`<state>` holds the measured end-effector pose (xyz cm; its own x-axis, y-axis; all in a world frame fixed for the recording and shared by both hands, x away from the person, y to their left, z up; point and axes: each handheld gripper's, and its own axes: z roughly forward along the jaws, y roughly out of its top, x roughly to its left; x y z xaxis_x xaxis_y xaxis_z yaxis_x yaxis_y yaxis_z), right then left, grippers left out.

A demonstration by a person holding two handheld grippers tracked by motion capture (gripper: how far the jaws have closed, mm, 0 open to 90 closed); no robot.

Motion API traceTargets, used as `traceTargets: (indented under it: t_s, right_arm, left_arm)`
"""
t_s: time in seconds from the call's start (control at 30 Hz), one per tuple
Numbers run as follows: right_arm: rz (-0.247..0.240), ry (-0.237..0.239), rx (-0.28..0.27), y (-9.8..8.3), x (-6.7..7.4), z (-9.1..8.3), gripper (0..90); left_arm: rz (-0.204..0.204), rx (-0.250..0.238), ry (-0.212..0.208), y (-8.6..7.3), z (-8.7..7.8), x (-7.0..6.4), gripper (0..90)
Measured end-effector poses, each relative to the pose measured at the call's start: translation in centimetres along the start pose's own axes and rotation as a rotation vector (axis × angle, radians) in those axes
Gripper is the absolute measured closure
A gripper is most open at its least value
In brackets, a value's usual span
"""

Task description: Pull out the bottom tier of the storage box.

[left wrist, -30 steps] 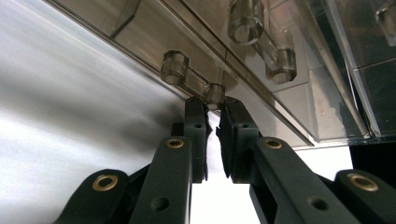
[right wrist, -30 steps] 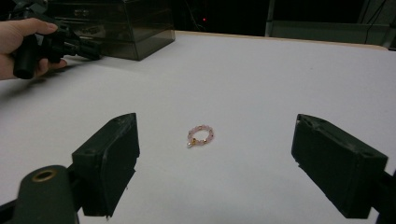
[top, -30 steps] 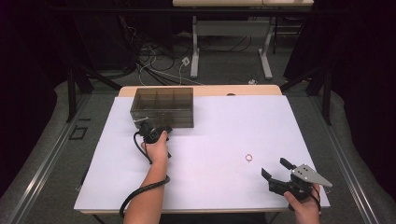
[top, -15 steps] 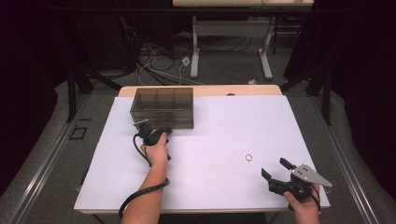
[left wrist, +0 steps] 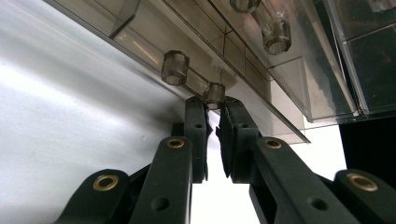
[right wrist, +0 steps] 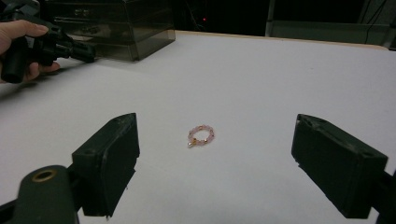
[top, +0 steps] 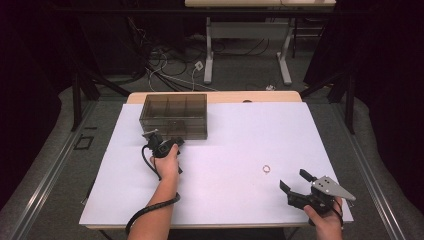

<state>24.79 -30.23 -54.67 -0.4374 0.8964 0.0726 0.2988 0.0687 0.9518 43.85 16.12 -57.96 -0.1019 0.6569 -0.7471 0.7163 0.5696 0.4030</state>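
Up near the far-left corner of the surface [top: 240,125], the left claw [left wrist: 215,105] seems clamped on a small knob [left wrist: 215,93] of the smoky drawer box [top: 174,116], while the right claw [right wrist: 215,154], wide apart at the near-right edge, faces the pink bead bracelet [right wrist: 201,135] just beyond it.

High view looks down over the table [top: 225,200]; gripper views sit low, both facing the drawer box [top: 174,116]

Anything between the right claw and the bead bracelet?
Nothing visible. The right claw stands open, aimed at the pink bead bracelet, with bare white table between them. The smoked drawer box sits far off, at the left claw.
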Motion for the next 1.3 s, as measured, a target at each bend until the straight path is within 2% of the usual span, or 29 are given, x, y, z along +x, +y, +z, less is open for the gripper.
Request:
traceTargets:
  t_s: [0.6,1.13,1.3]
  right_arm:
    - [-0.002,0.003,0.001,-0.1,0.0,0.1,14.7]
    - [-0.001,0.005,0.007,-0.1,0.0,0.2,14.7]
    - [0.000,0.003,0.003,-0.1,0.1,0.2,14.7]
  left_arm:
    - [0.012,0.030,-0.017,-0.6,-0.9,0.5,82.1]
    - [0.017,0.024,-0.025,-1.0,-1.2,0.7,82.1]
    - [0.018,0.036,-0.028,-1.1,-1.4,0.8,82.1]
